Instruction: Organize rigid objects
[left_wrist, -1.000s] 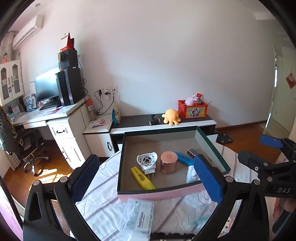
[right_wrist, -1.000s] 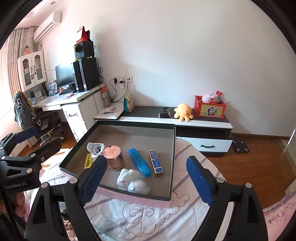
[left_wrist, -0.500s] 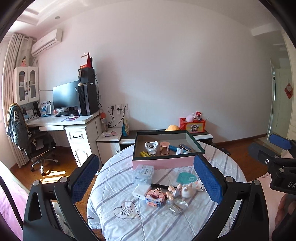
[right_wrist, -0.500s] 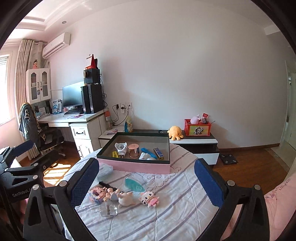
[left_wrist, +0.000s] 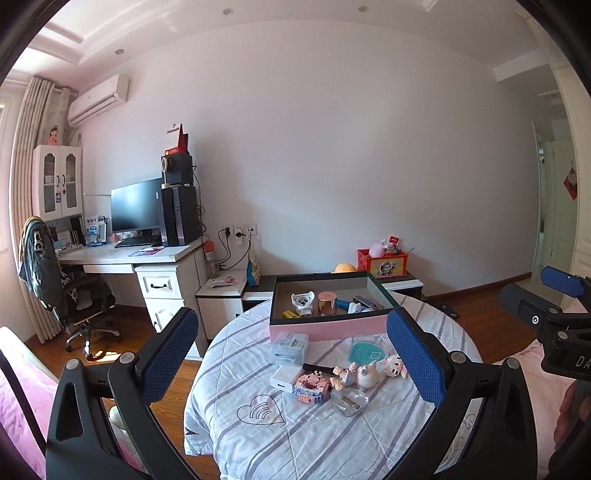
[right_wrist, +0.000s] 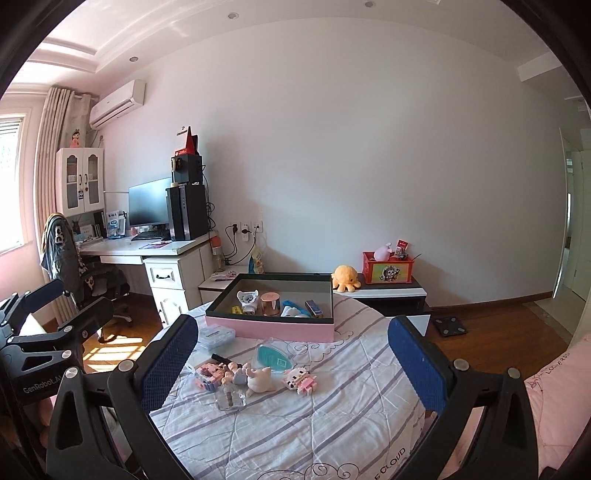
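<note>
A pink-sided box (left_wrist: 325, 328) (right_wrist: 273, 326) stands at the far side of the round, striped-cloth table (left_wrist: 258, 435) (right_wrist: 332, 398). Inside it lie a white plug, a copper tin (left_wrist: 327, 302) (right_wrist: 270, 303), a yellow marker and a blue tube. In front of the box sit loose items: a clear case (left_wrist: 290, 346), a white charger (left_wrist: 283, 377), pink block toys (left_wrist: 312, 386) (right_wrist: 299, 380), a white figurine (right_wrist: 258, 378), a glass bottle (right_wrist: 231, 399) and a teal disc (left_wrist: 365, 350). My left gripper (left_wrist: 291, 358) and right gripper (right_wrist: 293, 365) both hang open above the table's near side, holding nothing.
A white desk (left_wrist: 155, 258) with monitor, tower and office chair (left_wrist: 66, 291) stands left. A low cabinet (right_wrist: 384, 293) behind the table carries an orange plush and a red toy box. Pink bedding (right_wrist: 554, 398) lies at the right, wooden floor all round.
Both grippers have pulled back and up from just over the box. The whole table and its loose items are now in view. Both stay open.
</note>
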